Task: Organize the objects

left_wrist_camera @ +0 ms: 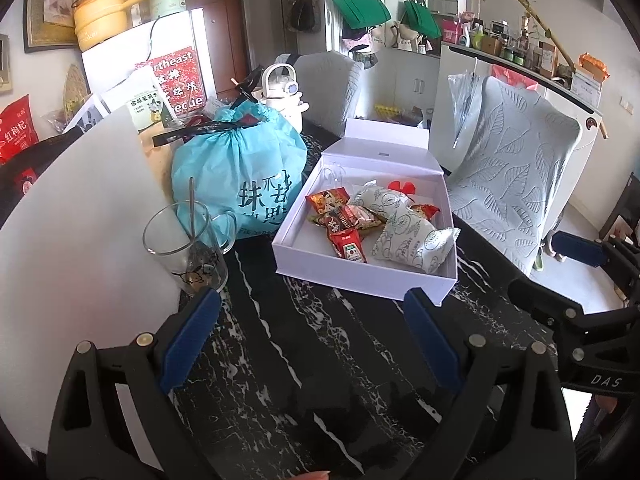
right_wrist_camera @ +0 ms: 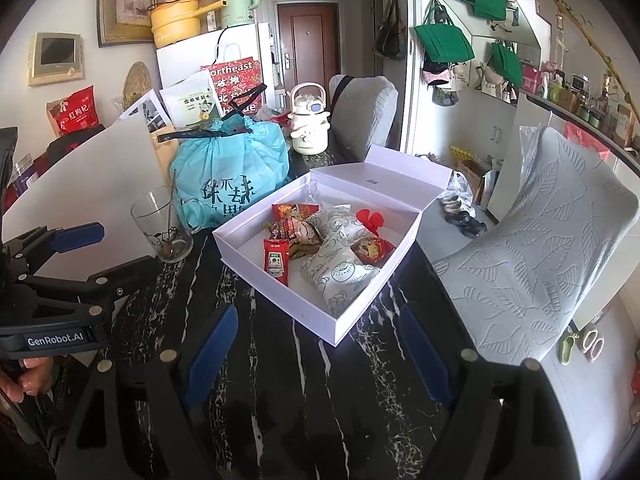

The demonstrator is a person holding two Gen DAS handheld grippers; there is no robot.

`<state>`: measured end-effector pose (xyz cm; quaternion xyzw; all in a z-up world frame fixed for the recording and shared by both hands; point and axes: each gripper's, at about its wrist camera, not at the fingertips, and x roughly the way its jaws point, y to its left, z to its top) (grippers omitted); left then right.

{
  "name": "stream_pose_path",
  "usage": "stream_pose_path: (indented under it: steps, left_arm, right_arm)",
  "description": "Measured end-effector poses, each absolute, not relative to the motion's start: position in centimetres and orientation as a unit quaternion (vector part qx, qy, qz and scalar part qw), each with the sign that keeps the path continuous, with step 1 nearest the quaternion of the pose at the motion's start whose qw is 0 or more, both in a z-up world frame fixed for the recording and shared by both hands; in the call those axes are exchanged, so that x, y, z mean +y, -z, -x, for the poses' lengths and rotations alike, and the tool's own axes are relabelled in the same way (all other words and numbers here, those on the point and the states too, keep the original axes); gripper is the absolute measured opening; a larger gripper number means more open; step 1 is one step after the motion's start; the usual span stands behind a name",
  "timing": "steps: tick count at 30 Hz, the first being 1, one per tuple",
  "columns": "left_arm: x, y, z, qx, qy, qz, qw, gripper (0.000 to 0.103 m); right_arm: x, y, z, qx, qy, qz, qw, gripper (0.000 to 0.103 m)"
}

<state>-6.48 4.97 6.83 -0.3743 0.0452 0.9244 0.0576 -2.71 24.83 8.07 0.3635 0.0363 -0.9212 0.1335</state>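
- Left gripper [left_wrist_camera: 312,344]: jaws spread wide, nothing between them, over bare worktop [left_wrist_camera: 320,360].
- Right gripper [right_wrist_camera: 316,352]: jaws likewise released and empty.
- Ahead of both jaws: white box [right_wrist_camera: 276,280], lid hinged open at the far side, packets already inside.
- Likely between steps; next move perhaps closing that lid.
- Red sachet [right_wrist_camera: 276,260] near the front wall, long axis running away from the jaws.
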Motion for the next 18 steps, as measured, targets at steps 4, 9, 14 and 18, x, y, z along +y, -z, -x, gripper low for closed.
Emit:
stream_pose_path:
  steps: [4, 9, 14, 18]
  left_arm:
    - [4.94, -6.84, 6.47, 0.045, -0.925, 0.374, 0.058, 0.093]
    - [4.98, -6.77, 6.44, 0.051, -0.924, 0.374, 0.054, 0.093]
    - [4.99, -6.67, 6.52, 0.051, -0.923, 0.378, 0.056, 0.093]
    - [5.07, -6.66, 6.5, 0.054, -0.923, 0.377, 0.056, 0.093]
  right_arm:
    - [24.75, -8.08, 2.73, 0.037, 0.921, -0.364, 0.135, 0.084]
    - [24.7, -8.05, 2.71, 0.038, 0.921, -0.364, 0.135, 0.084]
    - [24.67, -7.94, 2.7, 0.039, 0.92, -0.365, 0.136, 0.084]
    - [24.7, -7.85, 2.75, 0.039, 0.919, -0.367, 0.135, 0.084]
